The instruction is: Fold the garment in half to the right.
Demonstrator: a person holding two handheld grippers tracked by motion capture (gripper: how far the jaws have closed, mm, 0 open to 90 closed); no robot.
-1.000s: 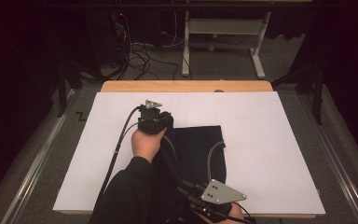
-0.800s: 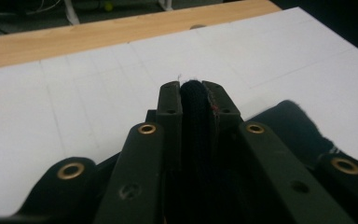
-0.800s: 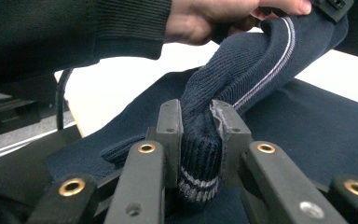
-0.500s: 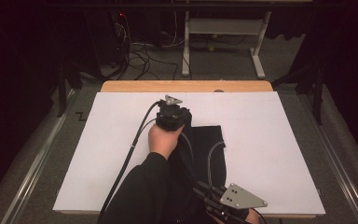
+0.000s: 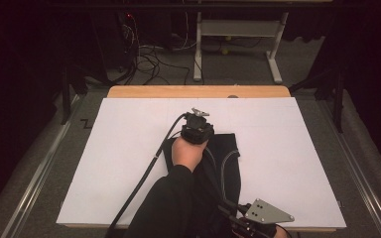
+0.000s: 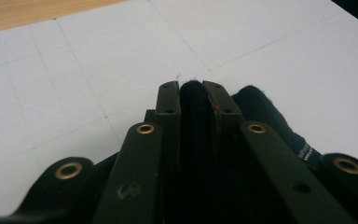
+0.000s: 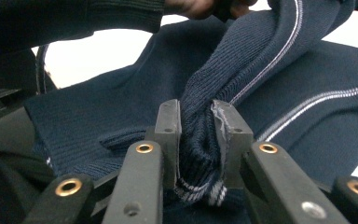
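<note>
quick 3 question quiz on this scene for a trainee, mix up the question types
1. True or false: the left tongs are shut on a fold of the dark knit garment.
2. What runs along the garment in the right gripper view? A) red dots B) thin pale stripes C) a zip
3. What surface does the garment lie on?

Key
1. True; dark fabric is pinched between the jaws.
2. B; the stripes show along the knit, and the right tongs clamp a bunched edge of it.
3. The white sheet that covers the table.
</note>
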